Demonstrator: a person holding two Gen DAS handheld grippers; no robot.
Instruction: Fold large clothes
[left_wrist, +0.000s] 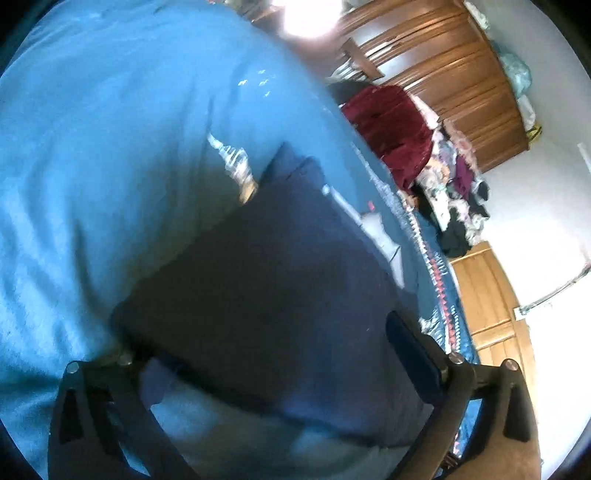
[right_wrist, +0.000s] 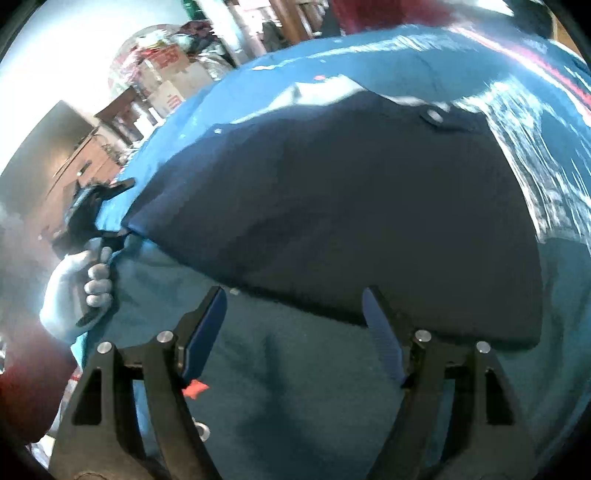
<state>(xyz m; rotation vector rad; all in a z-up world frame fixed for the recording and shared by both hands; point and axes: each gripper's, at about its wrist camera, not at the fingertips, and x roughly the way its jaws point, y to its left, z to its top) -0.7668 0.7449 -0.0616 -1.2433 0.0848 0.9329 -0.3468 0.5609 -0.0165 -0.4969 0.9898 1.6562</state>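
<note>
A dark navy garment (left_wrist: 266, 258) lies folded into a flat rectangle on a blue bedsheet (left_wrist: 92, 147). My left gripper (left_wrist: 258, 336) is open wide over its near edge; the cloth spans the gap and covers the left fingertip. In the right wrist view the same garment (right_wrist: 351, 221) sits just beyond my right gripper (right_wrist: 293, 291), which is open above the sheet (right_wrist: 295, 387) with nothing between its blue pads (right_wrist: 207, 328). At the garment's left corner, a gloved hand (right_wrist: 74, 288) holds the left gripper (right_wrist: 110, 210), jaws apart.
A pile of clothes with a maroon piece (left_wrist: 395, 133) lies at the bed's far side before a wooden wardrobe (left_wrist: 450, 74). A wooden bed frame (left_wrist: 487, 295) borders the sheet. Boxes and clutter (right_wrist: 166, 74) stand beyond the bed.
</note>
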